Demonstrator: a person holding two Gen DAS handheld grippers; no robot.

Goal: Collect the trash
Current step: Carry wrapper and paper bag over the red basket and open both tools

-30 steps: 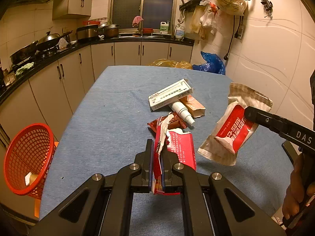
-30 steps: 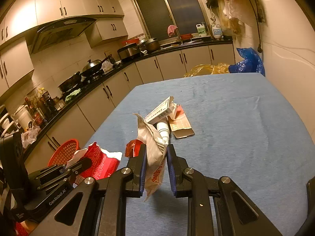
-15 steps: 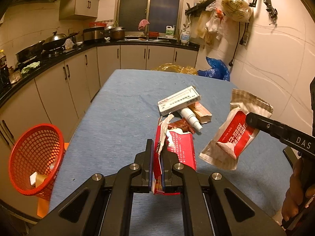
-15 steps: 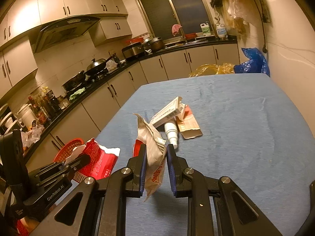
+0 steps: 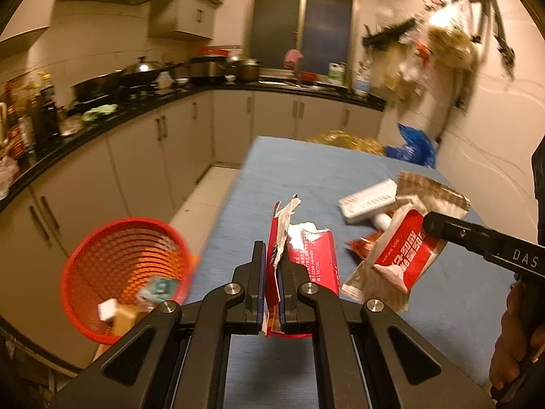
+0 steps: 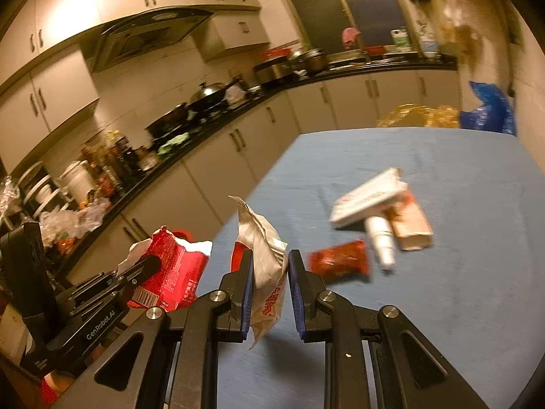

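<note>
My left gripper (image 5: 271, 269) is shut on a torn red snack packet (image 5: 306, 255), held above the blue table's (image 5: 306, 177) left edge. My right gripper (image 6: 270, 272) is shut on a crumpled white and red pouch (image 6: 264, 238); the same pouch (image 5: 402, 248) hangs at the right in the left wrist view. A red mesh basket (image 5: 122, 266) stands on the floor left of the table, with some scraps inside. On the table lie a white box (image 6: 366, 197), a small white bottle (image 6: 381, 238), a brown carton (image 6: 412, 225) and a small red wrapper (image 6: 340, 259).
Kitchen counters with pots and bottles (image 5: 51, 116) run along the left and back. A yellow bag (image 5: 344, 138) and a blue bag (image 5: 414, 146) sit beyond the table's far end. Bags hang on the right wall (image 5: 442, 44). A hand (image 5: 514, 344) holds the right gripper.
Both grippers have swung left toward the table's left edge, each still holding its packet. The red basket now sits larger and closer to the middle of the left wrist view.
</note>
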